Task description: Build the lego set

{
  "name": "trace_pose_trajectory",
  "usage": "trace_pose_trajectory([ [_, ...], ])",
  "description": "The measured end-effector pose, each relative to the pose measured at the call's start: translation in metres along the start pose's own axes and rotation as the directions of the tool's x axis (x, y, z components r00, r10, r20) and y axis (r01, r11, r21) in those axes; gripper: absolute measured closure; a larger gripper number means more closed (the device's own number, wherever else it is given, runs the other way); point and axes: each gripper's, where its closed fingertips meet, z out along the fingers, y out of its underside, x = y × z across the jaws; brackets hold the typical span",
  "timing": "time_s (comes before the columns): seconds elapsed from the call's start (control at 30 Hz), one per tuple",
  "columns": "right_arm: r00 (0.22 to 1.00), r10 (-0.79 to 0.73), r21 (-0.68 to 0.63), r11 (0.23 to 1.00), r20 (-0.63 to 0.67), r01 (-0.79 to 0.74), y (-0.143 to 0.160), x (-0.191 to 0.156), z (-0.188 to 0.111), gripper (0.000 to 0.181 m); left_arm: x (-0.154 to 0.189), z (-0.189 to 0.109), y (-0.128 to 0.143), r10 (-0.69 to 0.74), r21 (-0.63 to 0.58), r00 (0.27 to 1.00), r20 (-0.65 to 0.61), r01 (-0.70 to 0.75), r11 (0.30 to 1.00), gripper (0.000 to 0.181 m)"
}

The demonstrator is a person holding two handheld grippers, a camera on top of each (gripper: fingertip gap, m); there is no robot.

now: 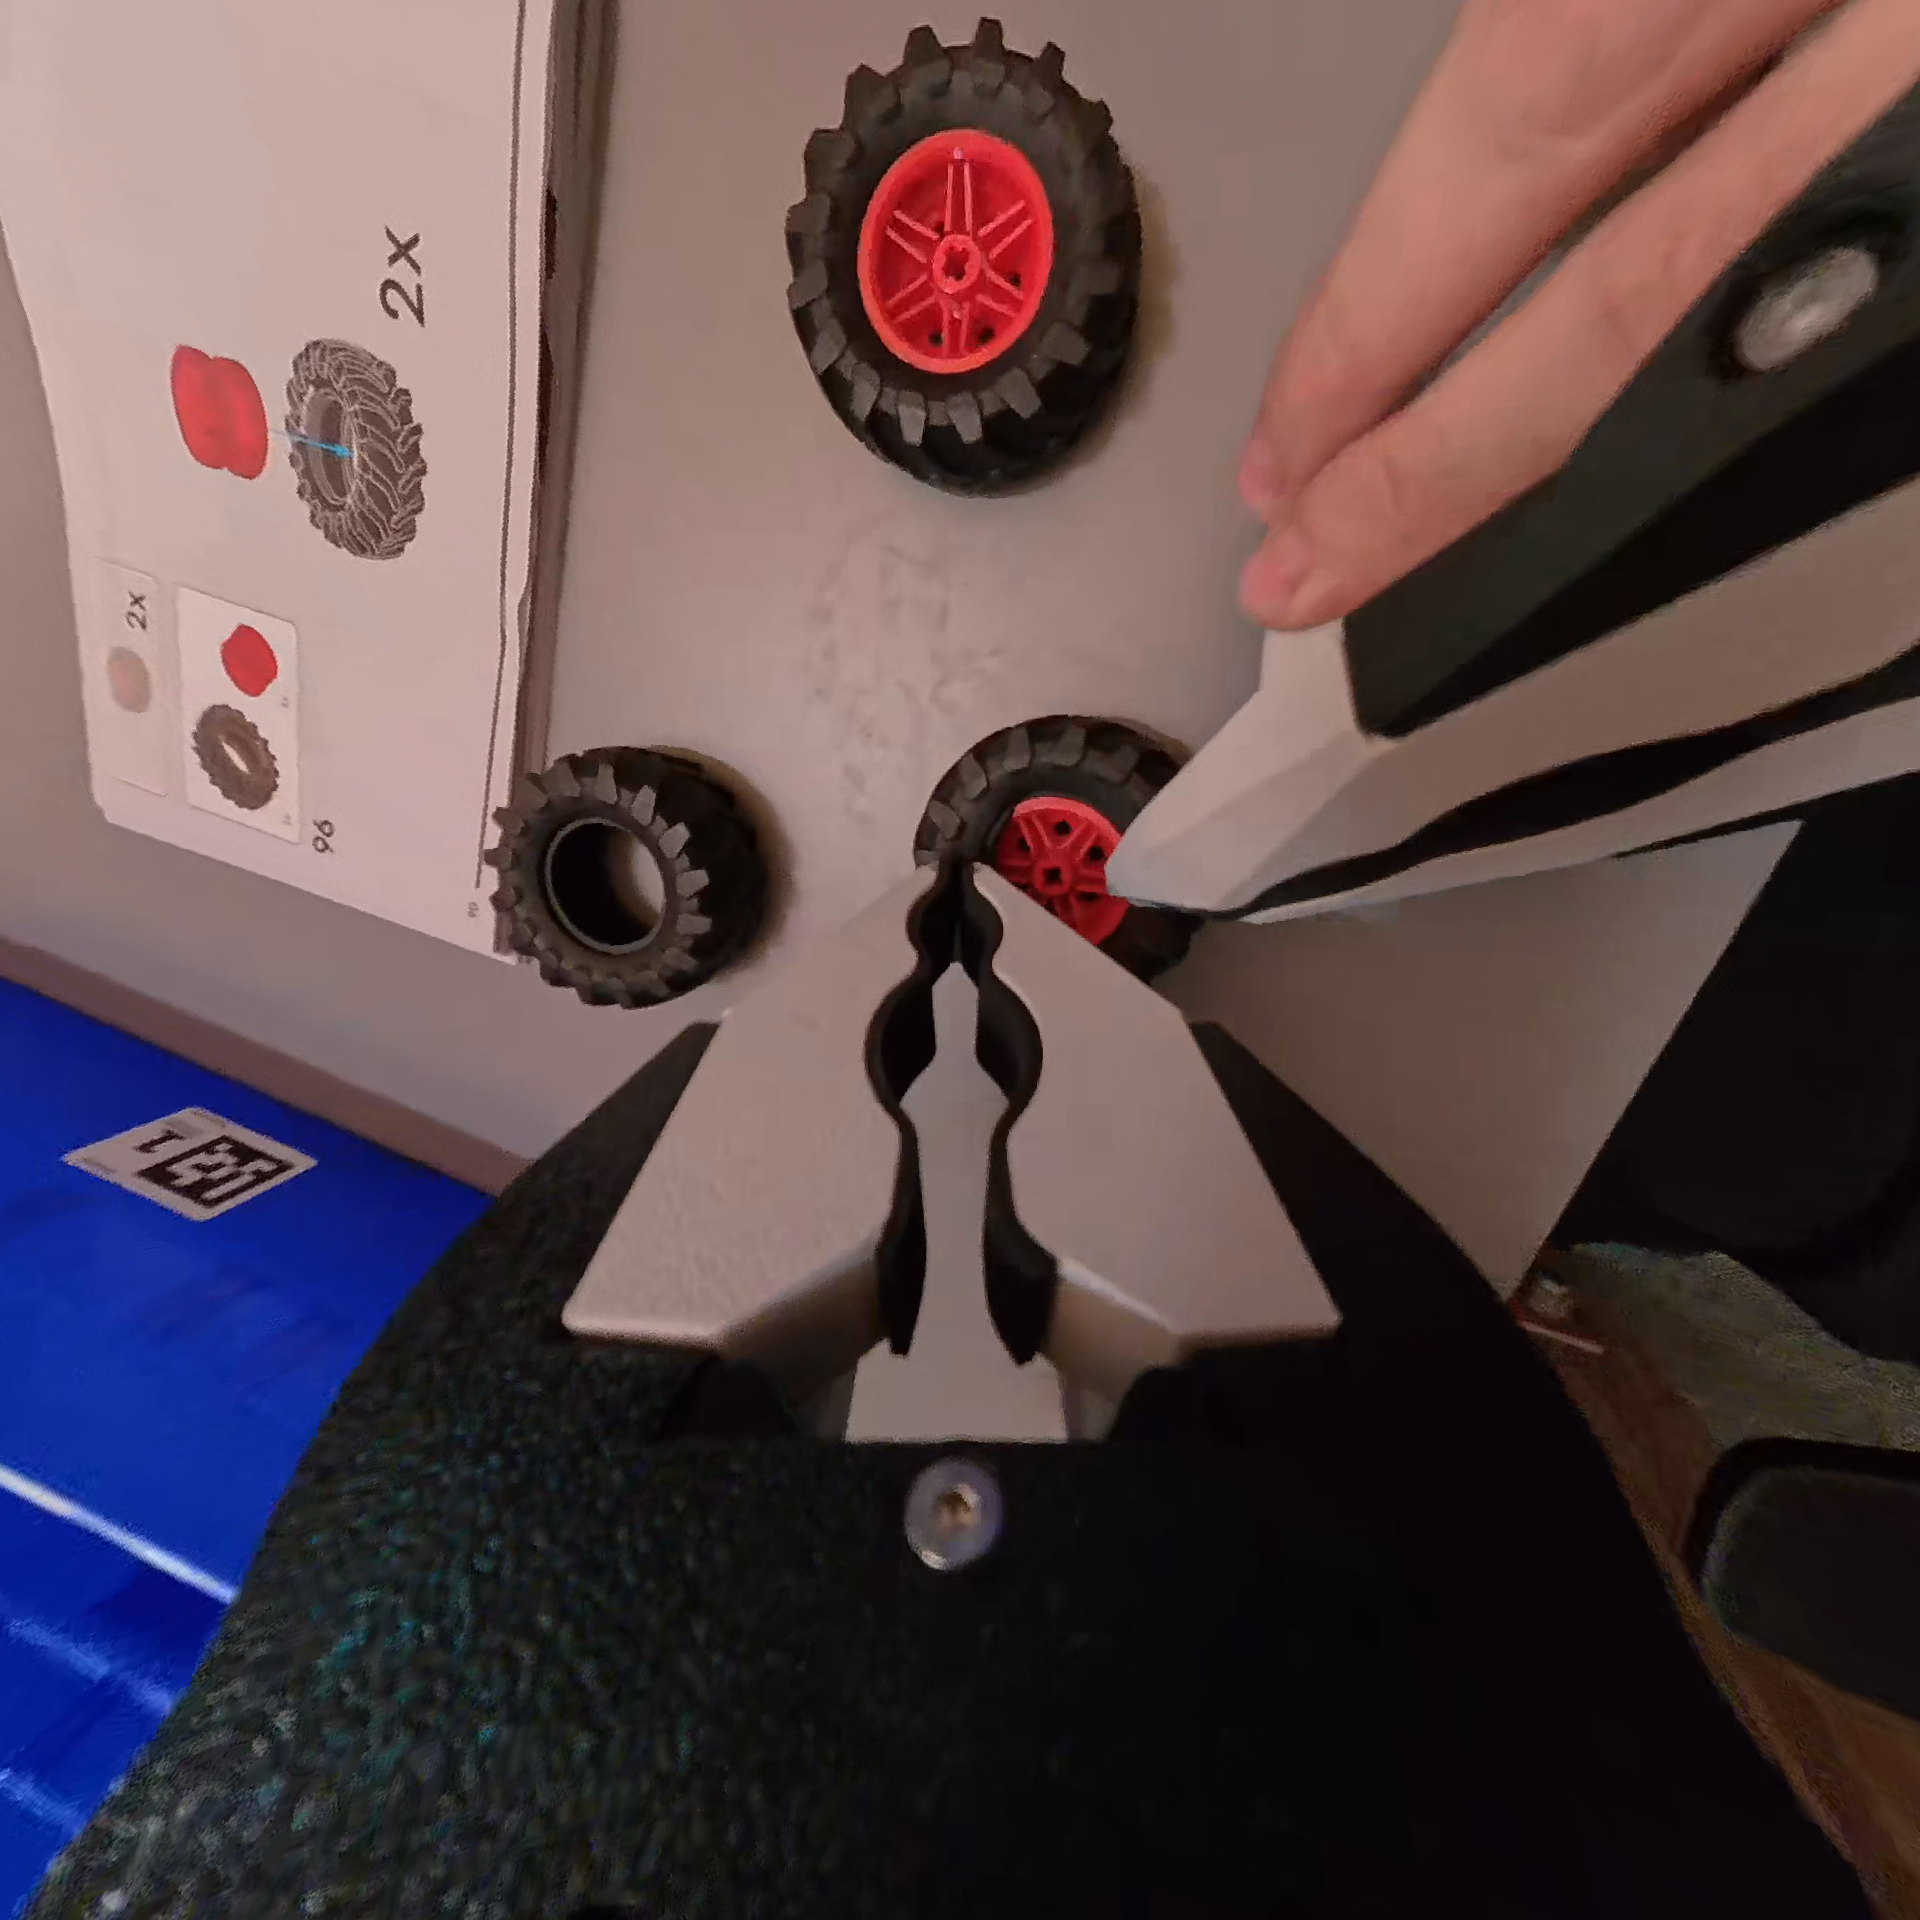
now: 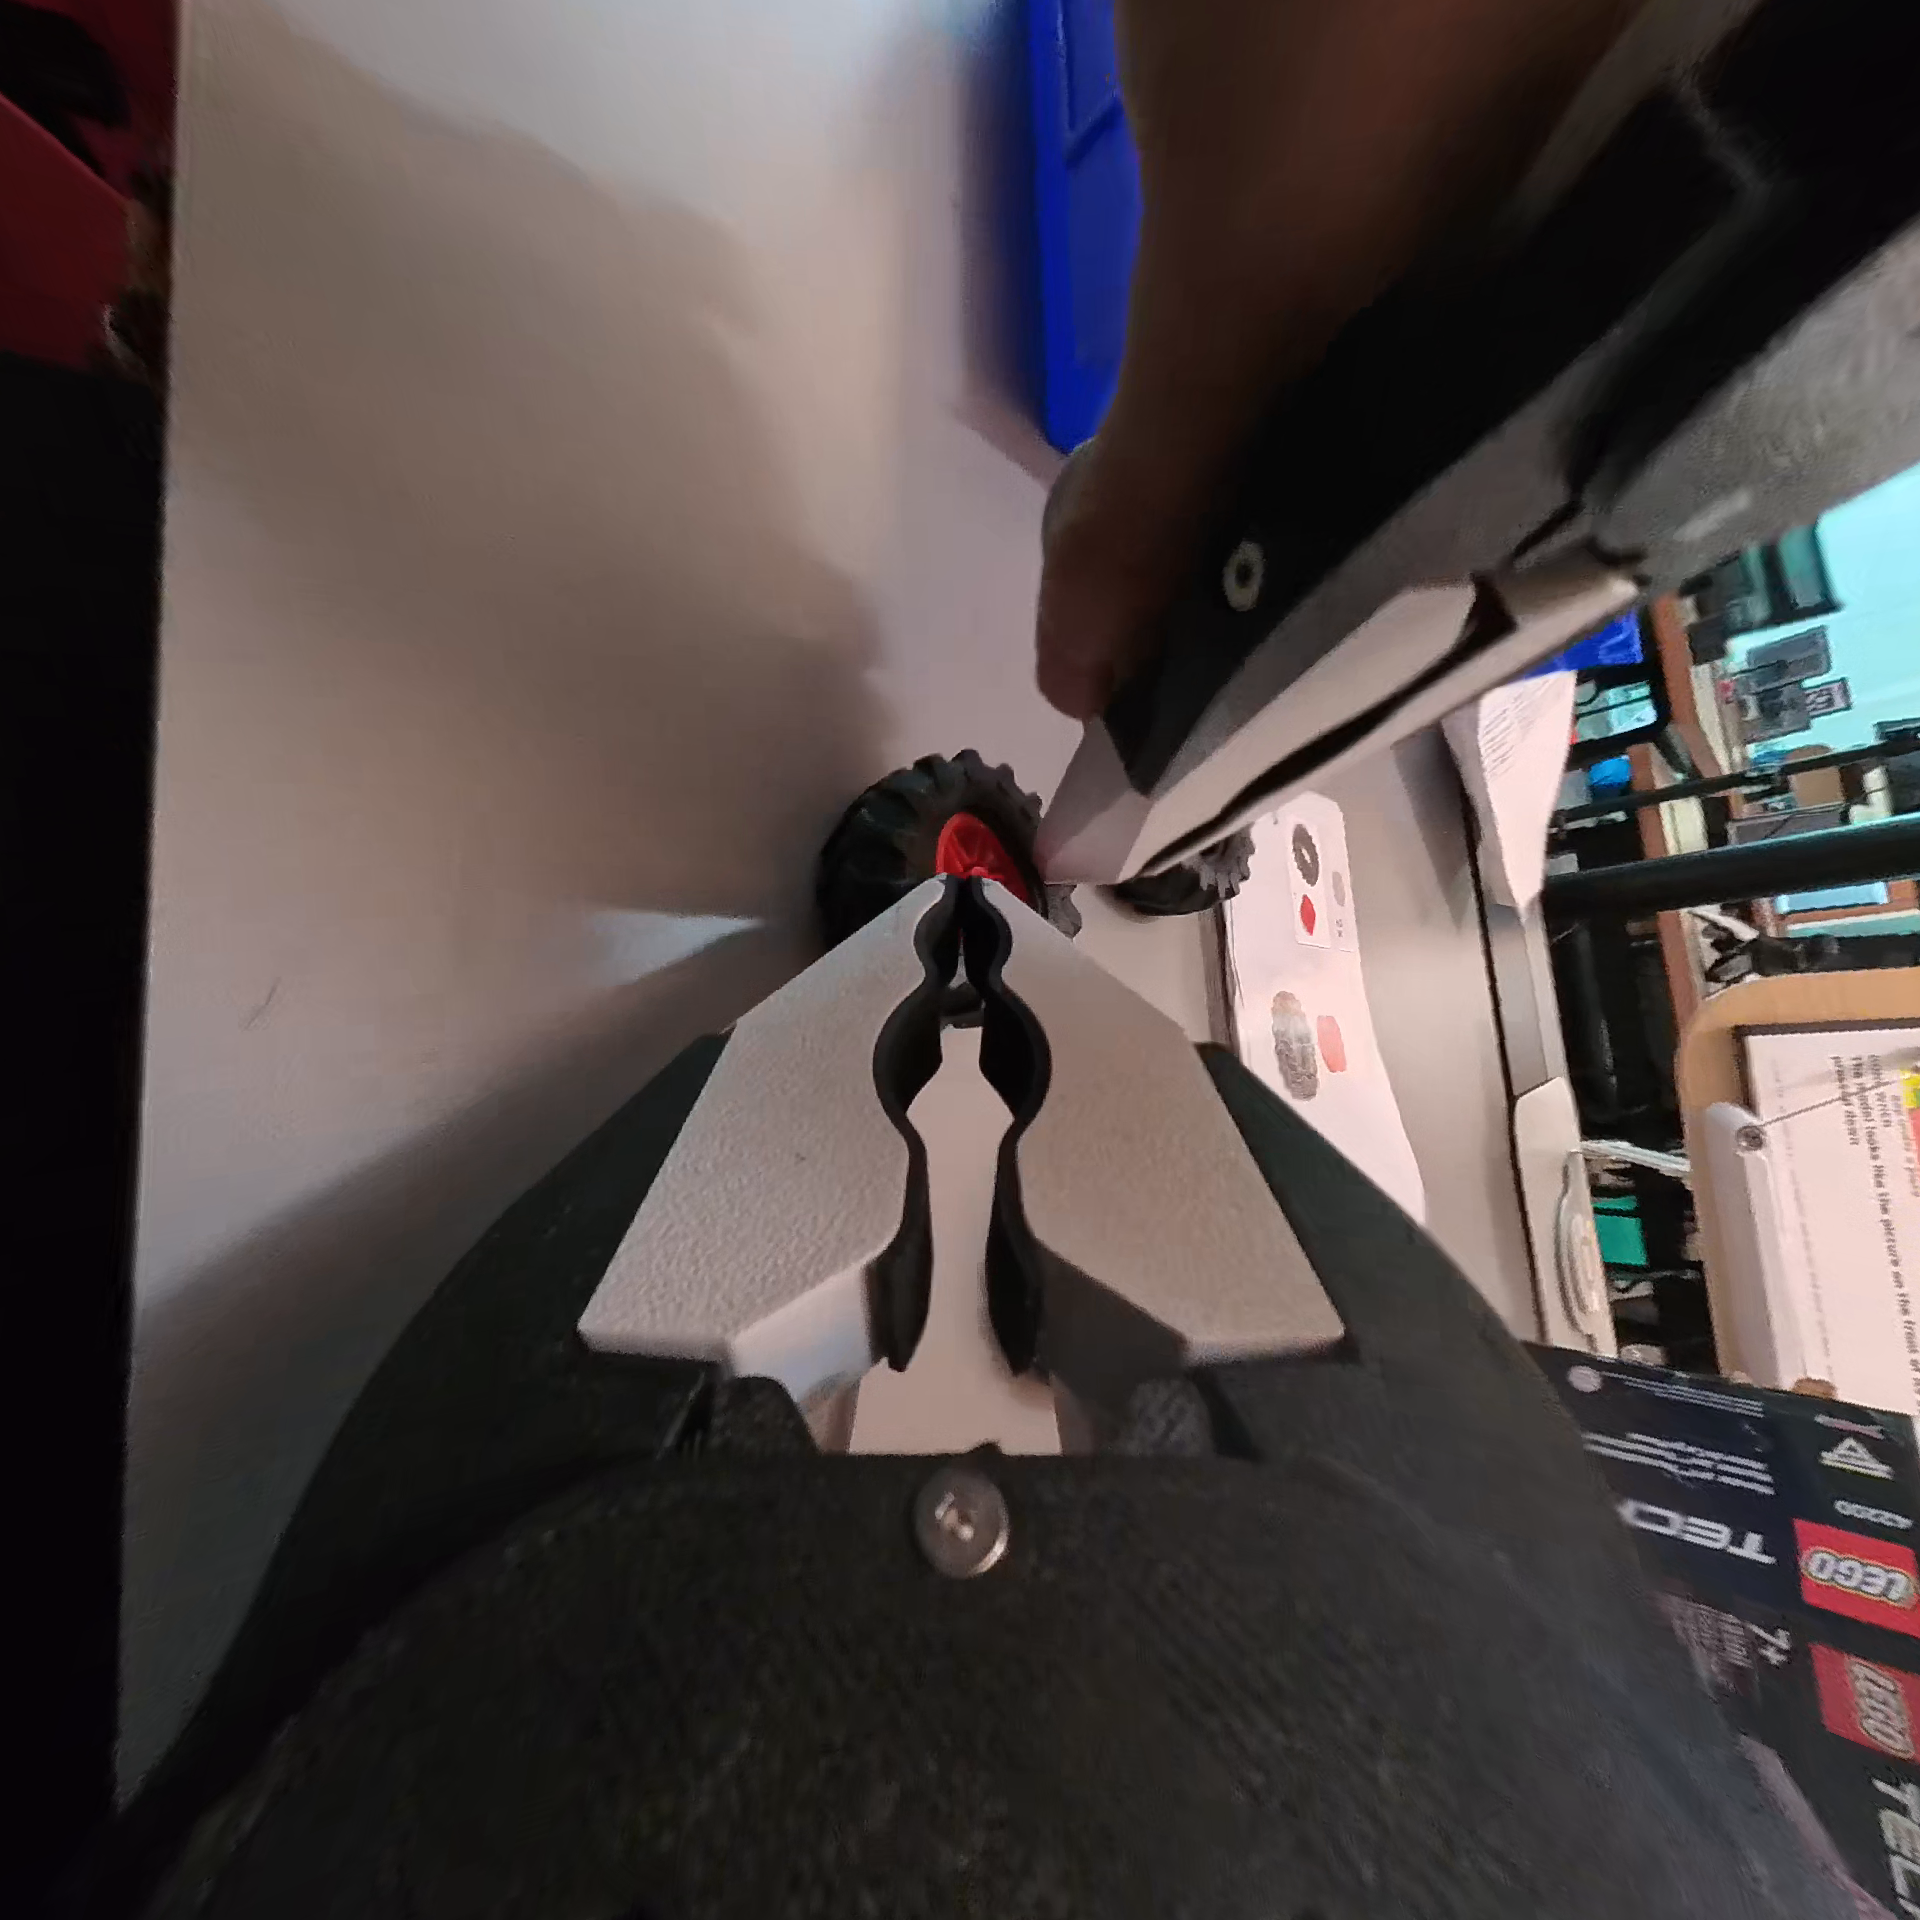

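A small black tyre with a red rim point(image 1: 1055, 847) lies on the grey table. My left gripper point(image 1: 956, 878) is shut, with its tips together against the left side of that wheel. My right gripper point(image 1: 1122, 883) comes in from the right, also shut, with its tip on the red rim. In the right wrist view the right gripper point(image 2: 961, 883) is shut at the red rim point(image 2: 966, 842), and the left gripper point(image 2: 1060, 842) touches the tyre from the upper right. An empty small tyre point(image 1: 623, 878) lies to the left. A large wheel with a red rim point(image 1: 966, 255) lies farther back.
An open instruction booklet point(image 1: 260, 416) lies at the left, touching the empty tyre. A blue mat point(image 1: 156, 1403) with a marker tag point(image 1: 192, 1162) borders the table. A hand point(image 1: 1455, 312) holds the right gripper. A dark set box point(image 2: 1818, 1558) is at the lower right. My left and right fingertips are right by each other.
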Motion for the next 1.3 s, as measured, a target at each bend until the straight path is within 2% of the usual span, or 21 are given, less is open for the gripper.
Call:
trace_pose_trajectory([
  [0.1,1.0,-0.006,-0.014,1.0,-0.019,0.006,0.0,0.0,0.0,0.181,-0.002,0.001,-0.001,-0.021,-0.044,0.999,0.038,0.023,0.999,0.181],
  [0.33,0.997,-0.074,-0.053,0.996,-0.005,0.073,-0.001,-0.001,0.0,0.181,-0.003,0.005,-0.001,-0.091,-0.046,0.994,-0.06,0.088,0.995,0.181],
  [0.57,0.984,-0.176,-0.093,0.981,-0.026,0.173,-0.002,-0.001,0.001,0.181,-0.003,0.006,-0.001,-0.047,-0.1,0.994,-0.101,0.036,0.994,0.181],
  [0.87,0.98,-0.196,-0.11,0.975,-0.04,0.191,-0.003,0.0,0.002,0.181,-0.004,0.009,-0.001,-0.077,-0.131,0.989,-0.123,0.061,0.989,0.181],
  [0.97,0.983,-0.18,-0.117,0.978,-0.044,0.174,-0.002,0.0,0.002,0.181,-0.005,0.003,-0.002,-0.041,-0.061,0.991,-0.124,0.033,0.998,0.181],
  [1.07,0.984,-0.173,-0.128,0.978,-0.037,0.167,-0.002,0.001,0.002,0.181,0.0,-0.007,-0.014,-0.05,0.101,0.982,-0.183,0.069,0.992,0.181],
  [1.13,0.984,-0.174,-0.132,0.977,-0.035,0.168,-0.002,0.001,0.002,0.181,-0.002,-0.011,-0.02,-0.002,0.169,0.992,-0.13,0.024,0.985,0.181],
  [1.23,0.987,-0.16,-0.13,0.979,-0.03,0.155,-0.002,0.001,0.002,0.181,0.001,-0.003,-0.007,0.123,0.064,0.99,-0.067,-0.119,0.991,0.181],
  [1.3,0.988,-0.15,-0.131,0.981,-0.027,0.145,-0.002,0.001,0.002,0.181,0.0,-0.001,-0.007,0.186,0.044,0.982,-0.031,-0.185,0.982,0.181],
])
